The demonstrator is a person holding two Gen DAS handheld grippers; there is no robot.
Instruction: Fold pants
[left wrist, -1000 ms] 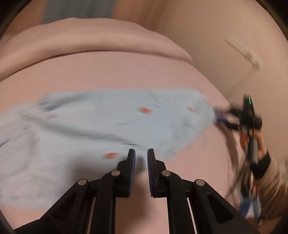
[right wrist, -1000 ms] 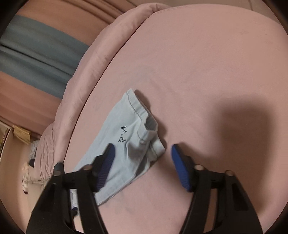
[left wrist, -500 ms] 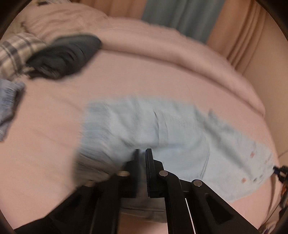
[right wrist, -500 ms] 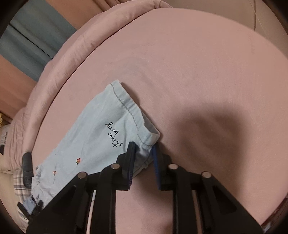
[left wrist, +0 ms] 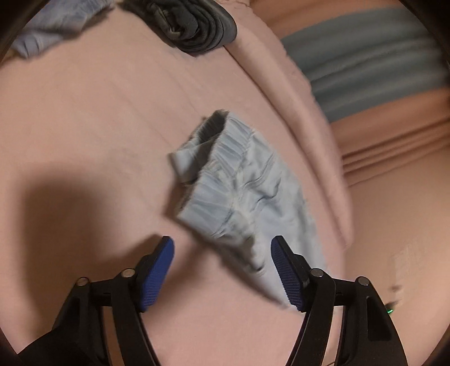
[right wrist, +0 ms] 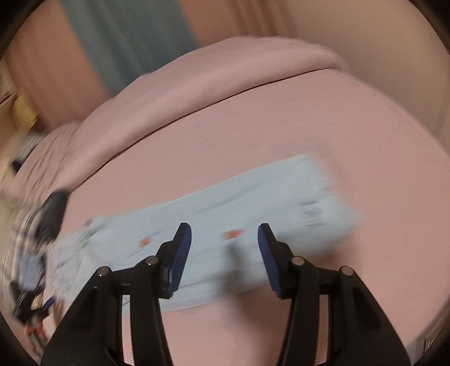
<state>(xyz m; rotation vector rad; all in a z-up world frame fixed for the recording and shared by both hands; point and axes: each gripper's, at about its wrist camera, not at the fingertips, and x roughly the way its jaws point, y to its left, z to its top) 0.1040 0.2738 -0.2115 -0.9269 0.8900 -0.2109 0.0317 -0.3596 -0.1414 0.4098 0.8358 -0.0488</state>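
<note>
Light blue pants [left wrist: 242, 194] lie on the pink bed [left wrist: 84, 118]. In the left wrist view I see their gathered elastic waistband, open toward the upper left. My left gripper [left wrist: 222, 270] is open and empty, its blue pads just short of the waistband's near corner. In the right wrist view the pants [right wrist: 253, 214] stretch flat from left to right, with small red marks and a dark print near the right end. My right gripper [right wrist: 225, 256] is open and empty above their near edge. The view is motion-blurred.
A dark folded garment [left wrist: 194, 25] and a pale blue garment [left wrist: 53, 28] lie at the head of the bed. A rolled pink duvet [right wrist: 211, 81] runs along the far side. Teal curtain [left wrist: 365, 64] and the wall lie beyond.
Both grippers were shut half a second ago, the right one on the pant hem. Both are now open. The left has swung to the waistband end; the right now faces the leg broadside.
</note>
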